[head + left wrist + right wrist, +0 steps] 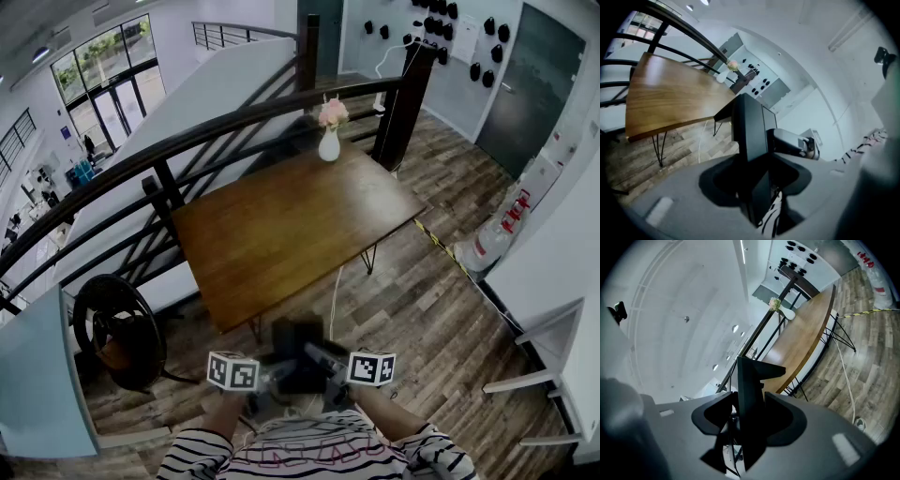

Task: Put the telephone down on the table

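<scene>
Telephone (298, 345) seemingly clamped by left tongs (754, 159), right tongs (750, 404).

Head view steeply down on table (281, 234); gripper views rolled, close, share table.

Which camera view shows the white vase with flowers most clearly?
The head view: the white vase stands whole near the far edge of the table, pink flowers on top. The left gripper view shows it tiny and blurred; the right gripper view, small and far.

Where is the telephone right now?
In the head view the telephone sits bottom centre, gripped between the left gripper and right gripper, just short of the table.
</scene>
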`<act>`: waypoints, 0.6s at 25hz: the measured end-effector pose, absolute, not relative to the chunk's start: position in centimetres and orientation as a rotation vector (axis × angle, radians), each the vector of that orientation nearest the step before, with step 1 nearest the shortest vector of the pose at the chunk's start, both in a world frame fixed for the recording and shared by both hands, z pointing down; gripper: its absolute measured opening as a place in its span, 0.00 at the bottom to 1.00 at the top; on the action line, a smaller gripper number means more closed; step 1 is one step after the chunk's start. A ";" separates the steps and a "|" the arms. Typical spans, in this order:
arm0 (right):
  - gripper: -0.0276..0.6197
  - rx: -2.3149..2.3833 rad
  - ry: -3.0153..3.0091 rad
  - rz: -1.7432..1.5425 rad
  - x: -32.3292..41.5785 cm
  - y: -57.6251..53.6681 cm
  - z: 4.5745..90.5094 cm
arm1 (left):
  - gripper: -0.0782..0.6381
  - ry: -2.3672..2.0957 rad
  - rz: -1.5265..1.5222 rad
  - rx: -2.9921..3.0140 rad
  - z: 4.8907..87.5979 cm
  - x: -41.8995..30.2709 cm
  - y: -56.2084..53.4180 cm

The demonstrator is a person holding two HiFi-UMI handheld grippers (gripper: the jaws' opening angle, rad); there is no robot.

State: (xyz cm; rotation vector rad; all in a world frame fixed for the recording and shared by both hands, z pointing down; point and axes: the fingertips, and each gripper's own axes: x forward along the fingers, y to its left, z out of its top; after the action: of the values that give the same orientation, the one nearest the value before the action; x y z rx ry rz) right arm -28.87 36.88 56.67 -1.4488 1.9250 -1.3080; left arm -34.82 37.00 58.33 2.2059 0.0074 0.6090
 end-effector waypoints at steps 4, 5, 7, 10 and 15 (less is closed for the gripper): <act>0.37 -1.451 1.919 -1.298 -29.2 37.9 56.6 | 0.38 0.023 0.601 2.203 58.2 -35.0 38.1; 0.37 -1.451 1.915 -1.295 -29.4 38.1 56.7 | 0.38 0.026 0.605 2.206 58.2 -35.2 38.3; 0.37 -1.457 1.915 -1.283 -29.8 38.5 56.8 | 0.38 0.031 0.608 2.214 58.4 -35.7 38.6; 0.37 -1.466 1.917 -1.268 -30.0 38.8 56.9 | 0.38 0.043 0.611 2.218 58.6 -35.9 38.8; 0.37 -1.477 1.882 -1.269 -29.3 38.9 56.8 | 0.38 0.067 0.625 2.216 58.2 -35.0 38.8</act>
State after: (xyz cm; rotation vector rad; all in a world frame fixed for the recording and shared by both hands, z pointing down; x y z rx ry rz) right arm -29.27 38.88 56.79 -1.4771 1.8818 -1.2691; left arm -35.01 38.84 58.24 2.2165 0.0672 0.6252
